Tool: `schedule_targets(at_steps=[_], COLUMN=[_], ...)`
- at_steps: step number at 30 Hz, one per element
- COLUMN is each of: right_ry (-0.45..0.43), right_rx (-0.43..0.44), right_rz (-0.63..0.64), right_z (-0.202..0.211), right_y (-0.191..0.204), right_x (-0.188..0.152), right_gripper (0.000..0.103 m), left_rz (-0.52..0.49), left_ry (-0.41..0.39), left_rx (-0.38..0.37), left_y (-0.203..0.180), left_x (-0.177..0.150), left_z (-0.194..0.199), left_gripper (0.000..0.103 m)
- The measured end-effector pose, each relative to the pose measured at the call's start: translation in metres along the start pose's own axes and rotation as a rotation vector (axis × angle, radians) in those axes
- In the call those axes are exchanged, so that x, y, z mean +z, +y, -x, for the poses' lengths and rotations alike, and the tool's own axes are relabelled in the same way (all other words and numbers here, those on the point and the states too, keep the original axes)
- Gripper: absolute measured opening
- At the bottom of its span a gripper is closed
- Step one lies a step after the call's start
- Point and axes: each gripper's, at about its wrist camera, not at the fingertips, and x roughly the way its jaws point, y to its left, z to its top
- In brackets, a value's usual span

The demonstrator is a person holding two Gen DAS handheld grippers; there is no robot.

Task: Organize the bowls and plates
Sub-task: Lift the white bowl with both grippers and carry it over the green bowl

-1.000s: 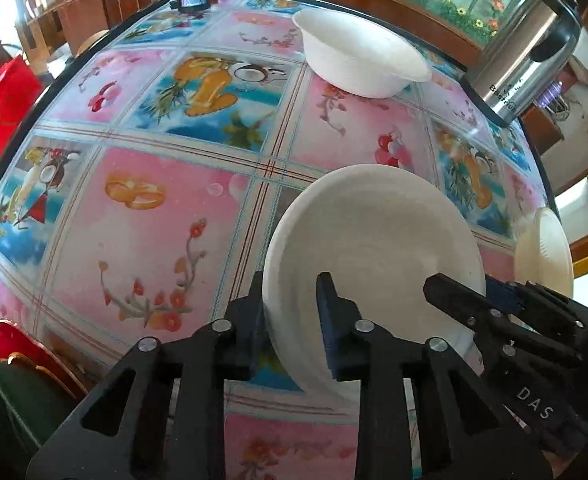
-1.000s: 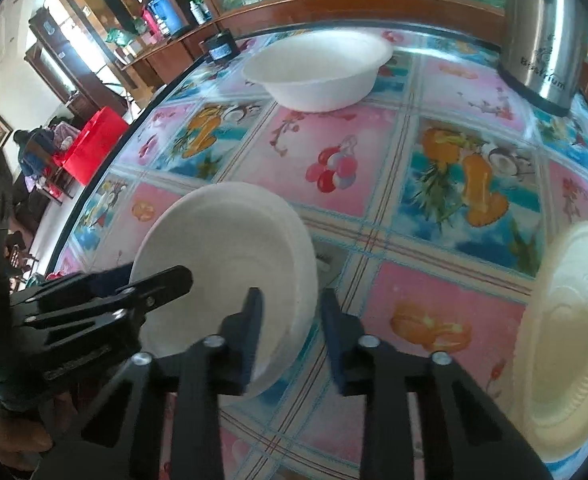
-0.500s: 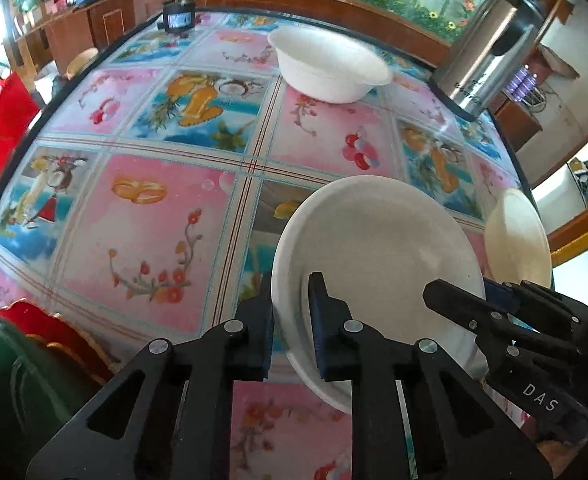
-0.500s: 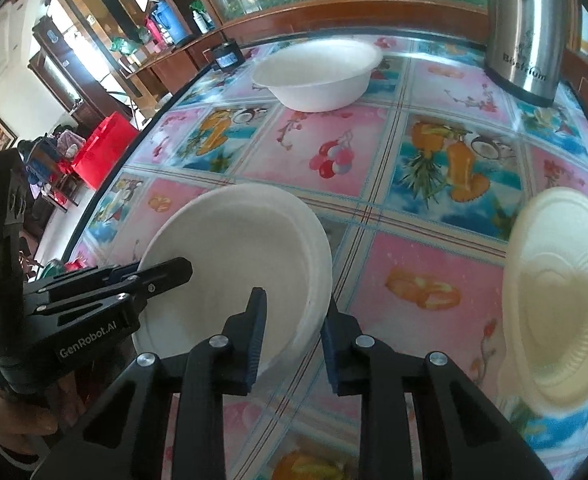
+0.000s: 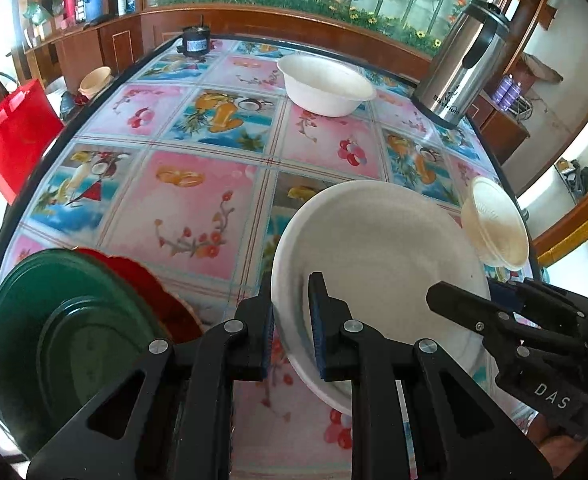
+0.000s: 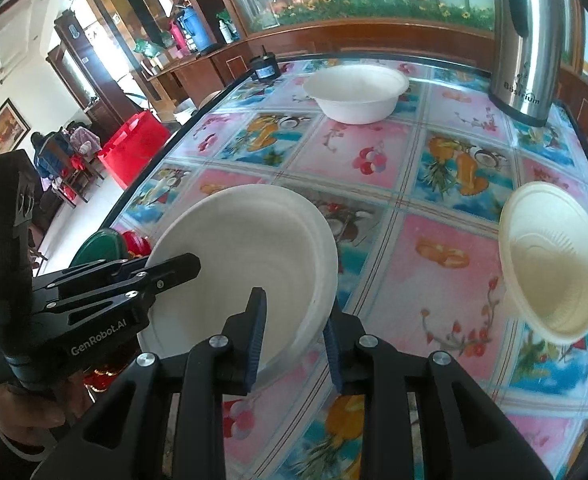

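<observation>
L claw: pinched tight on near-left rim of white plate, one pad outside, one inside. Seen from R cam too, tips over plate's left rim.
R claw: jaws narrow, straddling plate's right rim, inner pad inside dish, outer pad outside; can't tell if both pads press. Seen from L cam at plate's right edge.
Plate: held tilted betw both claws over near part of bench, far rim higher than near rim.
Bench: glass top over fruit/flower print cloth, dark edge band.
White bowl: upright at far end of bench, well apart from plate.
Cream bowl: right side of bench near edge, looks tipped on its side w/ opening facing cam; apart from plate.
Green dish: near-left corner, lying over red dish w/ scalloped rim.
Steel flask: far right corner, upright.
Small black item: far left bench edge.
Hand: lower left in R cam, gripping L claw's handle.
</observation>
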Motion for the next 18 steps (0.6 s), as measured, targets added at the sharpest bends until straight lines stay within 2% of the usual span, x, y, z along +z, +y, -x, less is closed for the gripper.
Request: schedule_targets(at_steps=[18], right_ry=[-0.021], right_rx=[0.001], right_rz=[0.097], right_z=[0.013], right_y=[0.063], right_x=[-0.006], right_gripper=[0.029], left_rz=[0.065], left_ry=[-0.099], left_rx=[-0.002], left_y=[0.042], left_x=[-0.019], left_z=[0.051], left_gripper=[0.015])
